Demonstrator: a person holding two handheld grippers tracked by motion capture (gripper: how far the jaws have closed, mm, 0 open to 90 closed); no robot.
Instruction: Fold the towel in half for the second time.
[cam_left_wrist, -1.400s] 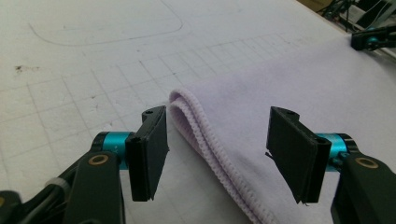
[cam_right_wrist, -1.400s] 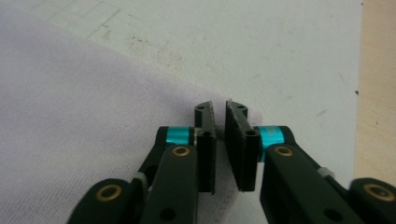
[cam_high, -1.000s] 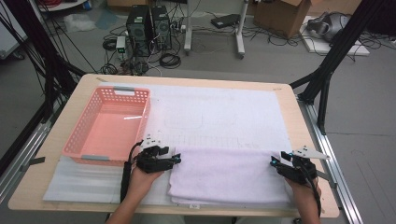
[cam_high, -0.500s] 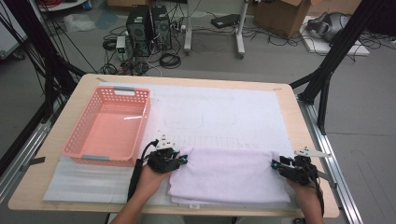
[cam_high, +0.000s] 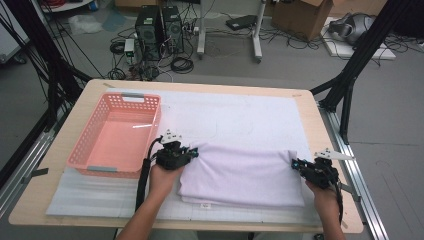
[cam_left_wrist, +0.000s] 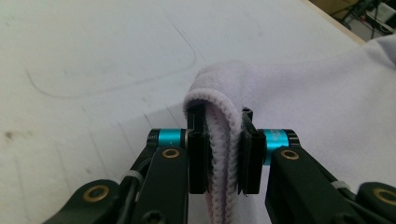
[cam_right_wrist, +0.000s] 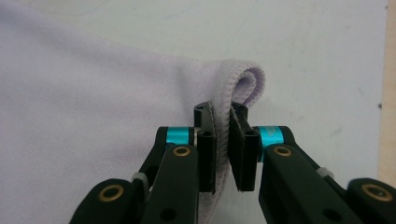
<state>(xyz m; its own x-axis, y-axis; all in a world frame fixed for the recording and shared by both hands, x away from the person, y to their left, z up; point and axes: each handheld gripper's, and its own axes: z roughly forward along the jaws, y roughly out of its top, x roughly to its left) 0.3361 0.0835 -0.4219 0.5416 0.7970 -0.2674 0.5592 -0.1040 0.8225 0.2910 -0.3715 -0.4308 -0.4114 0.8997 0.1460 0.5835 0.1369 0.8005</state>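
Note:
A folded pale lilac towel (cam_high: 242, 172) lies on the white mat near the table's front edge. My left gripper (cam_high: 194, 152) is at the towel's far left corner. Its jaws have just been closing and now pinch the towel's folded edge (cam_left_wrist: 223, 140), which loops up over the pads. My right gripper (cam_high: 295, 163) is at the far right corner. Its jaws have also just been closing, and they clamp the rolled edge (cam_right_wrist: 223, 122) of the towel (cam_right_wrist: 93, 102) there.
A pink plastic basket (cam_high: 82, 152) stands to the left of the towel, close beside my left hand. The white mat (cam_high: 240, 112) stretches bare toward the far edge. The table's right edge (cam_high: 345, 195) runs just beyond my right hand.
My left hand has slid right and a little up onto the towel's corner, and the corner now stands lifted. Both grippers have shut on the towel. The right hand has hardly moved.

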